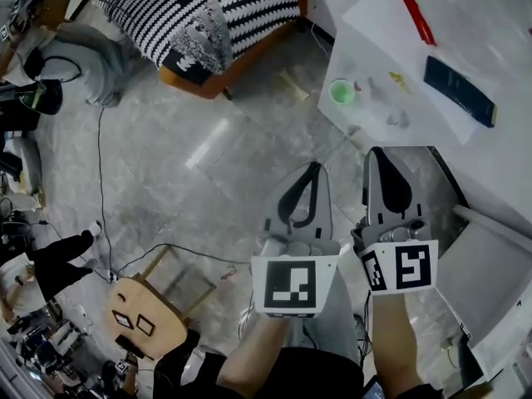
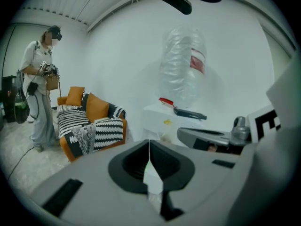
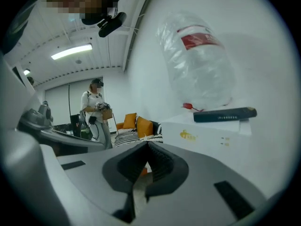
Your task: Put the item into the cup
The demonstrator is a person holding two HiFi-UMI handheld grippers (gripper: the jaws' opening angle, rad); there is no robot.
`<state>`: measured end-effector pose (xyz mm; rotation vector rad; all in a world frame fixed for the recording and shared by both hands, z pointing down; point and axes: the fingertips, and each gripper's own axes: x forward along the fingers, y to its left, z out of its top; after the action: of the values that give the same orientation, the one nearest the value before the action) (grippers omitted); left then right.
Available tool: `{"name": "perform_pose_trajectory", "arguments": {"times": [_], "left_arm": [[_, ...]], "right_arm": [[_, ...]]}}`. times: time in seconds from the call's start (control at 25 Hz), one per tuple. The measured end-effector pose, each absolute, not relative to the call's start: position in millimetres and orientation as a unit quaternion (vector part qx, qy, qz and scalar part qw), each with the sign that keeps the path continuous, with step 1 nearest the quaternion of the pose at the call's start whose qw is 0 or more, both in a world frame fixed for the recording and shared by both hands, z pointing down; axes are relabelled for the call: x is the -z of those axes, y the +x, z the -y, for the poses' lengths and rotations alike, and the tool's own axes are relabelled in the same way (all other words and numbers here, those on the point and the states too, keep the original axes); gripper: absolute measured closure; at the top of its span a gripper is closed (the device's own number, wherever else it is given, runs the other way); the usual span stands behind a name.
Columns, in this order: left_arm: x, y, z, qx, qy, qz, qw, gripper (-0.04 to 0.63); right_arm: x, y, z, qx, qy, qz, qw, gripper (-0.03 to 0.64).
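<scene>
A small green cup (image 1: pixel 342 91) stands near the left edge of the white table (image 1: pixel 499 165) at the upper right of the head view. On that table lie a red item (image 1: pixel 417 17), a dark blue flat item (image 1: pixel 459 91), a small yellow item (image 1: pixel 397 78) and small grey bits (image 1: pixel 399 119). My left gripper (image 1: pixel 314 166) and right gripper (image 1: pixel 376 150) hang side by side over the floor, short of the table, both shut and empty. From the right gripper (image 3: pixel 148 145) the dark item (image 3: pixel 225 115) and the yellow item (image 3: pixel 187 134) show ahead. The left gripper (image 2: pixel 149 142) faces the table (image 2: pixel 155 114).
An orange sofa (image 1: pixel 199 15) with striped cushions stands at the top. A wooden chair (image 1: pixel 145 310) and a floor cable (image 1: pixel 101 189) are at the lower left. A large clear water bottle (image 3: pixel 197 60) rises behind the table. A person (image 2: pixel 40 88) stands by the sofa.
</scene>
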<state>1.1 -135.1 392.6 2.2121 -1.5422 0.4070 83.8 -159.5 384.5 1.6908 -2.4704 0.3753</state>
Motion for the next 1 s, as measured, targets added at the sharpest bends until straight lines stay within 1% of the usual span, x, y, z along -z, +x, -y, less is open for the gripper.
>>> {"name": "perform_pose_trajectory", "arguments": {"times": [0.12, 0.36, 0.52, 0.72, 1.0], "left_arm": [[-418, -3, 138, -0.15, 0.787, 0.555, 0.222, 0.581], [-466, -9, 135, -0.164, 0.774, 0.56, 0.244, 0.581], [-496, -15, 131, -0.178, 0.768, 0.56, 0.256, 0.581], [-537, -15, 131, -0.213, 0.766, 0.552, 0.252, 0.581], [-575, -11, 125, -0.23, 0.763, 0.539, 0.274, 0.581]], "right_arm": [[-420, 91, 171, -0.13, 0.576, 0.802, 0.083, 0.606], [-475, 99, 192, -0.147, 0.586, 0.79, 0.103, 0.606], [-509, 102, 208, -0.126, 0.591, 0.785, 0.138, 0.606], [-549, 104, 228, -0.109, 0.59, 0.78, 0.179, 0.606], [-582, 96, 253, -0.095, 0.585, 0.778, 0.209, 0.606]]}}
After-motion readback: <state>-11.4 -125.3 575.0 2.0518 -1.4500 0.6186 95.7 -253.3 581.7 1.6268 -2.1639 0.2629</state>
